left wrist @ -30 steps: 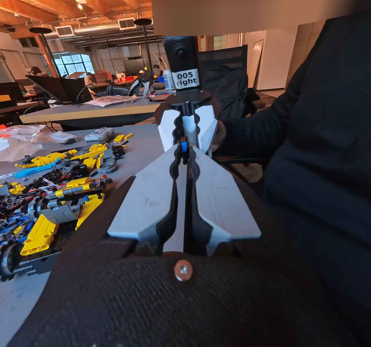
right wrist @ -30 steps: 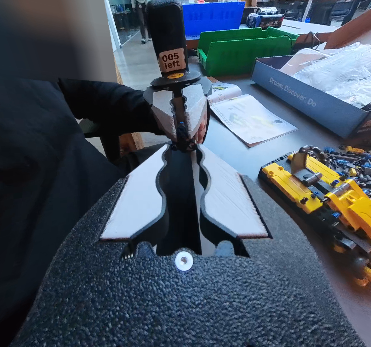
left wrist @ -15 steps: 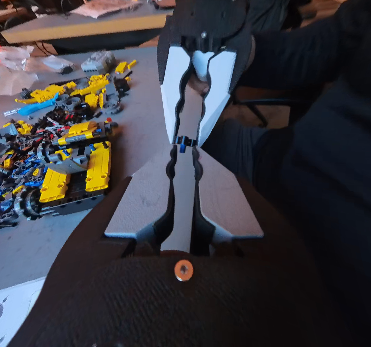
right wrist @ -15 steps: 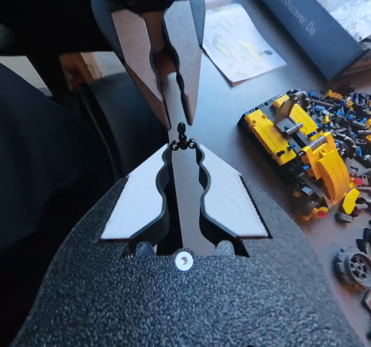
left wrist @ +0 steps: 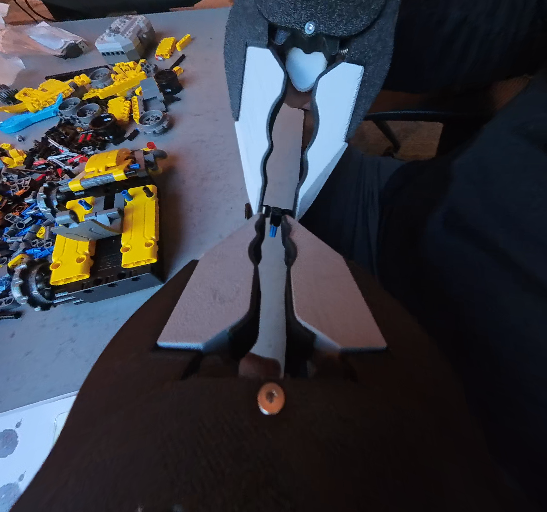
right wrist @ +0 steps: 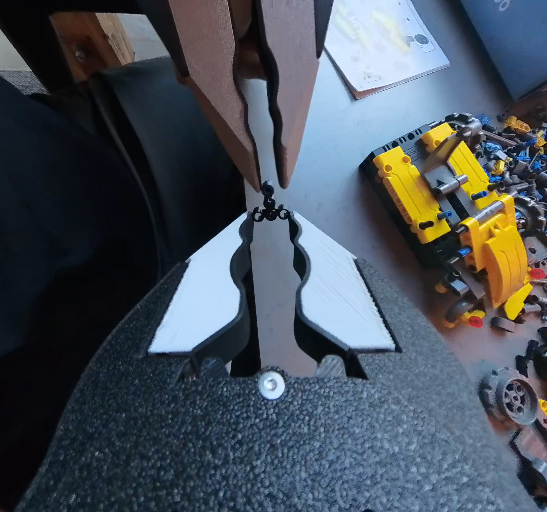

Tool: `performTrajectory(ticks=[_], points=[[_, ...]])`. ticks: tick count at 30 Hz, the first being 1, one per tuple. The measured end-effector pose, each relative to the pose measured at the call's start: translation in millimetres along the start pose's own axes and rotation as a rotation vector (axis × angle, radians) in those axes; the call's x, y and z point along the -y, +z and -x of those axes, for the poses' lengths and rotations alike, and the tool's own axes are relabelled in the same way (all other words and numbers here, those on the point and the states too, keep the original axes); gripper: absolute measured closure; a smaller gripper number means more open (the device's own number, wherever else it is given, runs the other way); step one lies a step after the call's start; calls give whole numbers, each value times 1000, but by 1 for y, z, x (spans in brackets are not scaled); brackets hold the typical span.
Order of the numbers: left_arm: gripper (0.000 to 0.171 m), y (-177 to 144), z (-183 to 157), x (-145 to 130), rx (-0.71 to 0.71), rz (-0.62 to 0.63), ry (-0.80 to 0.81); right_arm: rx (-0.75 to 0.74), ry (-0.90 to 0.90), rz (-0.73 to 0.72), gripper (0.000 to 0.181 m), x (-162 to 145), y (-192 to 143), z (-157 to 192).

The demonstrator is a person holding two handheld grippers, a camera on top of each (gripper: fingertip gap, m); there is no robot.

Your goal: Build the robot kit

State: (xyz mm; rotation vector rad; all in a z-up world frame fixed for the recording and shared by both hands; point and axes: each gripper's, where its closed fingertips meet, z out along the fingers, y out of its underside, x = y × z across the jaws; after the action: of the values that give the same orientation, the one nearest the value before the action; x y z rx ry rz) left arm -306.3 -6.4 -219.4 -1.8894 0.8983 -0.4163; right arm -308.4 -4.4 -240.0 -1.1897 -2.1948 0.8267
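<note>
Left wrist view, from the left edge: in the near corner, a white sheet (left wrist: 17, 444) on the grey table (left wrist: 201, 148). Farther in, a yellow-and-black model (left wrist: 103, 249) flat on the table, touching a spread of loose parts (left wrist: 88, 112) reaching to the far left. Beyond those, a grey block (left wrist: 127, 35).

In the middle, over the table's edge, the left gripper (left wrist: 271, 225) pointing away, tip to tip with the right gripper (left wrist: 276, 211) coming in from the far side. Right tongs pressed onto a small black connector (left wrist: 274, 211), pinched crosswise between the tips. From the connector, a blue pin (left wrist: 271, 229) sticking toward the left gripper, inside the narrow gap between its tips. Left tongs slightly spread, with no clear touch on either side of the pin. On the right, a person's dark clothing (left wrist: 473, 231).

Right wrist view, again from the left: dark clothing, then the two grippers nose to nose. Connector clamped in the near pair, pin end between the far pair. To the right on the table, the model, with a booklet (right wrist: 384, 38) far behind it and a blue box (right wrist: 509, 24) in the far right corner. Near right, a black wheel (right wrist: 516, 400).
</note>
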Motion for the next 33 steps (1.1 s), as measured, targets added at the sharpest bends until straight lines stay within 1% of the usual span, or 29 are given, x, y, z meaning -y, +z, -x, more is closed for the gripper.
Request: performTrajectory(ticks=[3,5,8,9,10,11,18,22,27,33], points=[[171,-2,3,1,25,-9,19,3,4,0,158,-3,-1,-2],[171,-3,5,-2,36,15,27,13,15,-13,158,-1,-1,-3],[171,-5,8,-3,60,2,23,13,13,-12,158,1,-1,-3],[168,-5,8,-3,62,0,30,12,9,-6,158,0,0,-3],[154,-6,4,-2,47,-6,48,11,9,-5,158,0,1,-2],[152,-7,1,-2,39,-12,58,15,11,-8,158,1,2,-1],[154,-12,7,-5,73,-21,60,22,19,1,158,2,5,-1],[157,-15,6,-10,71,11,97,13,-1,7,158,7,3,-3],[159,-9,2,-10,47,14,97,3,-32,25,158,8,4,-3],[163,-2,2,-7,52,15,124,5,-45,31,158,5,4,-3]])
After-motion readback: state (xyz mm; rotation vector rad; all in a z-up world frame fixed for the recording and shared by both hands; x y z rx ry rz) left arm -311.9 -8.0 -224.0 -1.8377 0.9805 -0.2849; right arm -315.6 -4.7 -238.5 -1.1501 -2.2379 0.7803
